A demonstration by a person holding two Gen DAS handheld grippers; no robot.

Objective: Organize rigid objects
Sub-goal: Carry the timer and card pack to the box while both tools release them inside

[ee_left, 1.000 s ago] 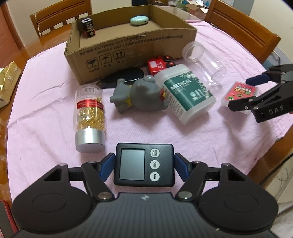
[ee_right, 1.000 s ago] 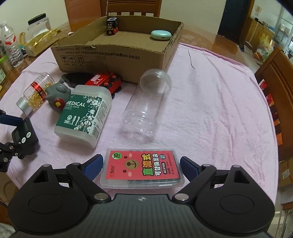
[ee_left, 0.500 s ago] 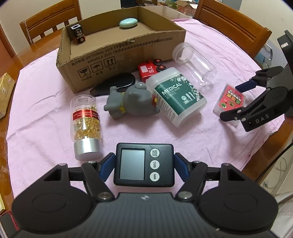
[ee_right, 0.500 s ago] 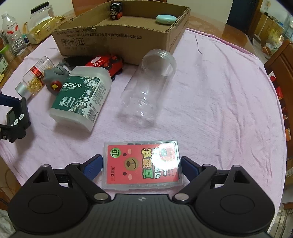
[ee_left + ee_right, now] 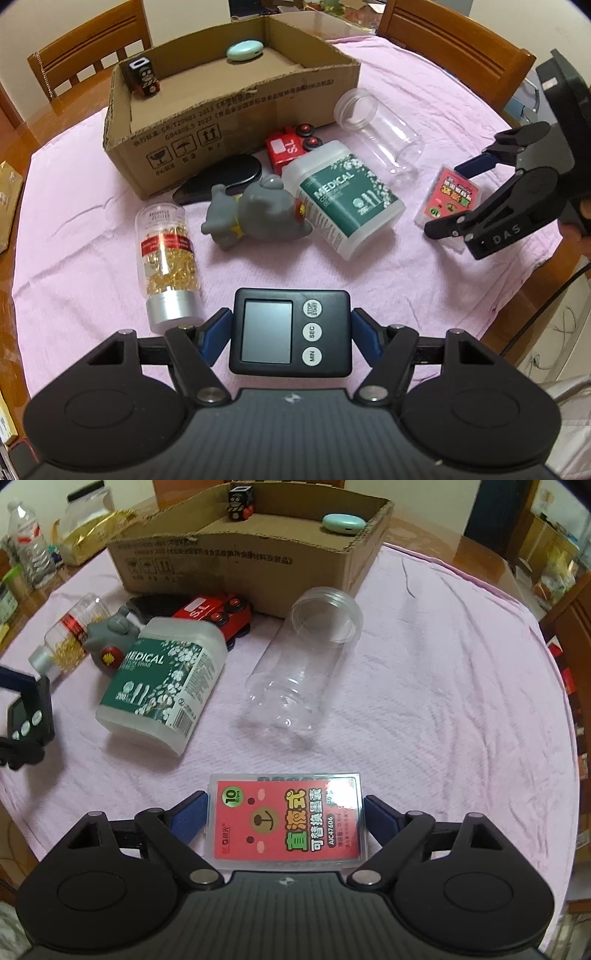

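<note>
Both tools have risen a little since the earlier pictures, so the worktop and its clutter sit lower and further off in each view, while the grips themselves look unchanged. The left tool (image 5: 290,332) pinches a black digital timer (image 5: 289,331) by its two short sides, screen and buttons facing up, above the near edge of the worktop (image 5: 74,206). The right tool (image 5: 284,823) pinches a flat clear case with a red label (image 5: 286,821) across its width, above the near right part of the worktop. The timer is probably light, stiff and smooth-sided, so a firm squeeze on the plain side walls, clear of the buttons, seems the safest hold. The case looks thin, hard and slick; gripped by its edges it could slide or twist, so a level carry suits it. The cardboard box (image 5: 229,122) at the far edge already holds a small black toy (image 5: 142,75) and a pale green case (image 5: 244,50), and is the likely destination. A clear empty jar (image 5: 306,661), a swab box (image 5: 347,199), a grey figure (image 5: 258,212), a capsule bottle (image 5: 168,254) and a red toy (image 5: 291,146) lie on the cloth in front of it.
</note>
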